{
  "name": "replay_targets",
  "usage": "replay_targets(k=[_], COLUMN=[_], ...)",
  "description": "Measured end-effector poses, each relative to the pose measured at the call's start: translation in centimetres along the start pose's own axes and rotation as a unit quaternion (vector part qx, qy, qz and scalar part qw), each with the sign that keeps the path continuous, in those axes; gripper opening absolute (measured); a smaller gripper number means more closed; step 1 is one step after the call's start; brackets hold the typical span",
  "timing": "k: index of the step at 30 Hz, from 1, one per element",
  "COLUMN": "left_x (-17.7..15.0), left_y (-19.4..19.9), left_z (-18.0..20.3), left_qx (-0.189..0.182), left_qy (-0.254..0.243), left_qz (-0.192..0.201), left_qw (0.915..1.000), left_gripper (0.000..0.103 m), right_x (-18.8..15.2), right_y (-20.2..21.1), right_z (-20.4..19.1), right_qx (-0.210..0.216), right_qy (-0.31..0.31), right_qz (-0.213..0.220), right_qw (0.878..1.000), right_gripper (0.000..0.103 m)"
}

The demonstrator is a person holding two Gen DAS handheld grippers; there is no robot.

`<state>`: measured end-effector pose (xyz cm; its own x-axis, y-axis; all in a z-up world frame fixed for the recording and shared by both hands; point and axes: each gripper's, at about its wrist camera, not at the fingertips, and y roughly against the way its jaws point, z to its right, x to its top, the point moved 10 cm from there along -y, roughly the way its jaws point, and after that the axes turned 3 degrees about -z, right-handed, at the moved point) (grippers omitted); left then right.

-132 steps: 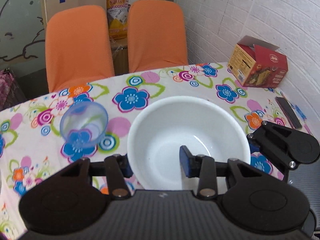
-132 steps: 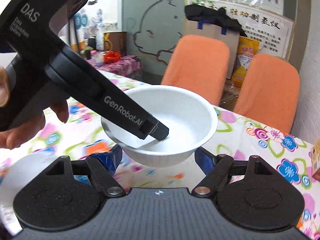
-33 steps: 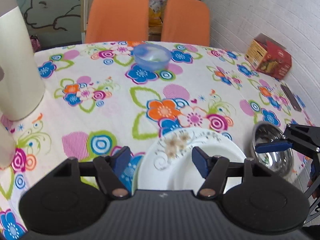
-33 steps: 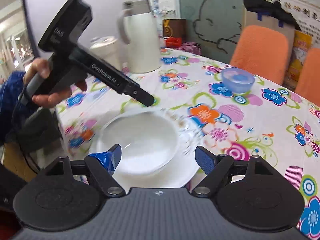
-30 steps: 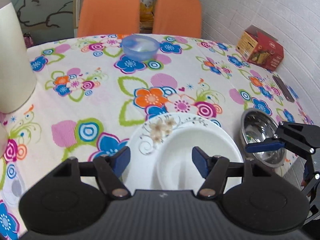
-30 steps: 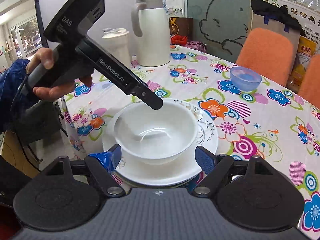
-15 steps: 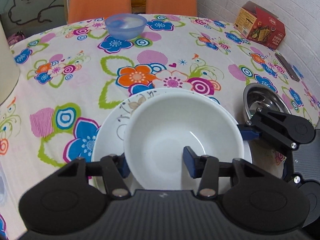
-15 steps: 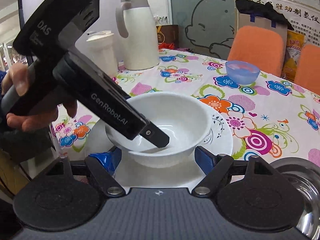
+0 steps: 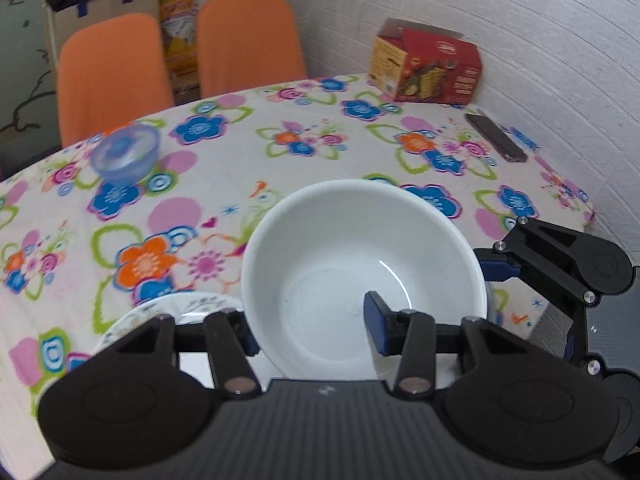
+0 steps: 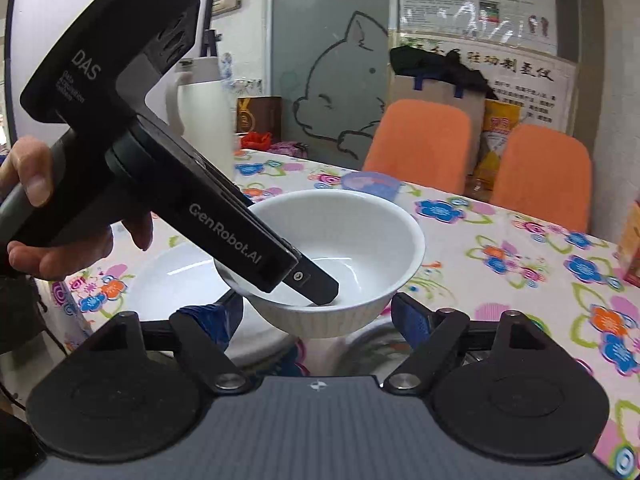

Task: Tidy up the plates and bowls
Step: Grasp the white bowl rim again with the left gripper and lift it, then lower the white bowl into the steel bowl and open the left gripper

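A smooth, glossy white bowl [image 9: 360,276], round and deep with a ribbed outer wall, hangs tilted above the near edge of the surface [image 9: 280,168], which wears a cloth printed with bright flowers. The left gripper [image 9: 312,330] has the bowl's near rim pinched at a narrow gap: one blue-padded finger sits inside the bowl, the other outside the wall. A hand [image 10: 60,220] grasps that gripper's dark handle.

Below and to the left of the bowl, near the surface's near edge, lies a flat white plate [image 9: 188,308] with a fine floral pattern on its rim; the bowl is clear of it.

The right gripper [image 10: 316,320] sits just beneath the raised bowl, its jaws about half apart and opening, with nothing pressed between the pads; the bowl's base shows above the gap.

A small translucent blue bowl [image 9: 124,156] stands toward the far left edge. A red cardboard box [image 9: 424,66] occupies the far right corner, and a dark flat phone [image 9: 496,138] lies by the right edge. The middle of the surface is bare cloth. Two orange chairs [image 9: 248,44] stand beyond the far edge, and a white ribbed wall closes the right side.
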<state>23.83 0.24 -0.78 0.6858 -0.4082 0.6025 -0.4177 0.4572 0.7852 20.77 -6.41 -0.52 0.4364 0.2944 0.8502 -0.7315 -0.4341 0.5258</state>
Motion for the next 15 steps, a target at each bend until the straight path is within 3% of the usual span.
replay_targets(k=[3, 6, 12, 15], left_x=[0.6, 0.2, -0.5, -0.5], left_y=[-2.7, -5.4, -8.0, -8.0], left_z=[3.7, 6.0, 5.8, 5.1], left_qx=[-0.024, -0.03, 0.022, 0.026], left_qy=[-0.025, -0.039, -0.051, -0.046], left_qz=[-0.01, -0.03, -0.052, -0.056], left_qw=[0.9994, 0.9984, 0.9971, 0.997], left_gripper=[0.045, 0.045, 0.047, 0.06], right_x=[-2.2, -4.4, -6.2, -6.4], right_y=[1.4, 1.9, 0.2, 0.5], right_z=[2.6, 4.7, 5.8, 5.7], right_qx=[-0.037, -0.044, -0.025, -0.004], right_qy=[-0.019, -0.05, -0.059, -0.06], right_qz=[-0.02, -0.043, -0.057, -0.053], right_qw=[0.999, 0.997, 0.996, 0.997], right_gripper=[0.069, 0.069, 0.068, 0.067])
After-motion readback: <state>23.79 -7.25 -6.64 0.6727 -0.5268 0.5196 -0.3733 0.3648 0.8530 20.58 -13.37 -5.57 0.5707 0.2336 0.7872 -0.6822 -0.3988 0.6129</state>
